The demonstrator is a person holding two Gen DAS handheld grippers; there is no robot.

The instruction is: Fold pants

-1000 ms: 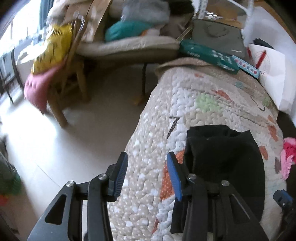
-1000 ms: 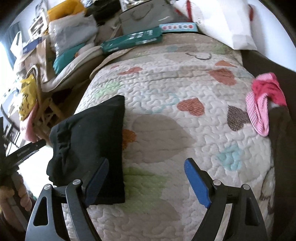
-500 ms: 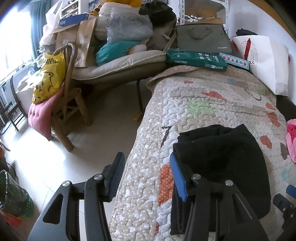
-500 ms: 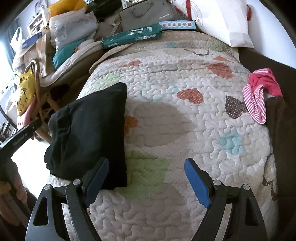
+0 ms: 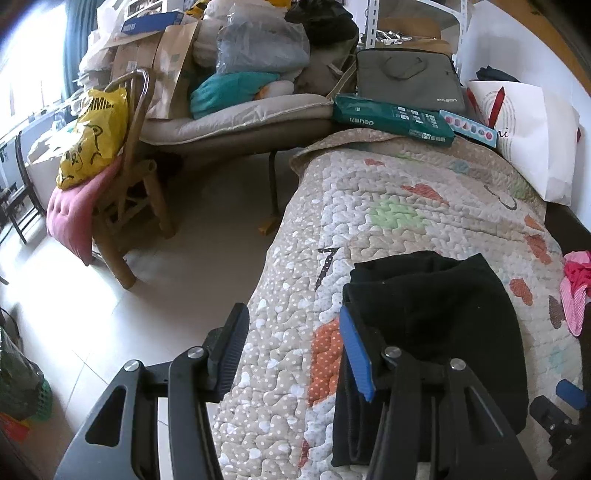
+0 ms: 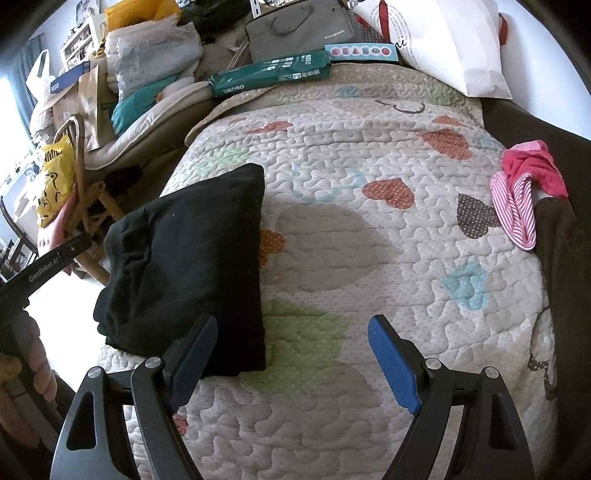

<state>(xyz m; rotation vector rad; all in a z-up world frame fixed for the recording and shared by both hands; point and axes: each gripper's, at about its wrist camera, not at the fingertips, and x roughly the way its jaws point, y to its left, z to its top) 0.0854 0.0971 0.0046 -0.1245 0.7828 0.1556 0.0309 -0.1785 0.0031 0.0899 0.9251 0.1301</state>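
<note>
The black pants (image 5: 436, 317) lie folded into a thick rectangle on the heart-patterned quilt (image 5: 406, 206), near the bed's left edge. My left gripper (image 5: 291, 325) hovers open over bare quilt, its blue-padded finger (image 5: 354, 354) just beside the left edge of the pants, with nothing between the pads. In the right wrist view the pants (image 6: 192, 251) sit left of centre. My right gripper (image 6: 291, 332) stands wide open above the quilt (image 6: 369, 147), its left finger (image 6: 192, 358) over the near right corner of the pants. Neither gripper holds cloth.
A pink striped garment (image 6: 517, 199) lies at the bed's right side by a dark cloth (image 6: 557, 266). A green box (image 6: 269, 74), grey bag (image 6: 299, 29) and white bag (image 6: 443, 44) crowd the far end. Left of the bed are floor (image 5: 147, 277) and a chair (image 5: 129, 206) with a yellow bag (image 5: 96, 136).
The left wrist view has tilted up and steadied from a blur, and the left jaws stand slightly wider. The pants lie still. The right gripper has barely shifted.
</note>
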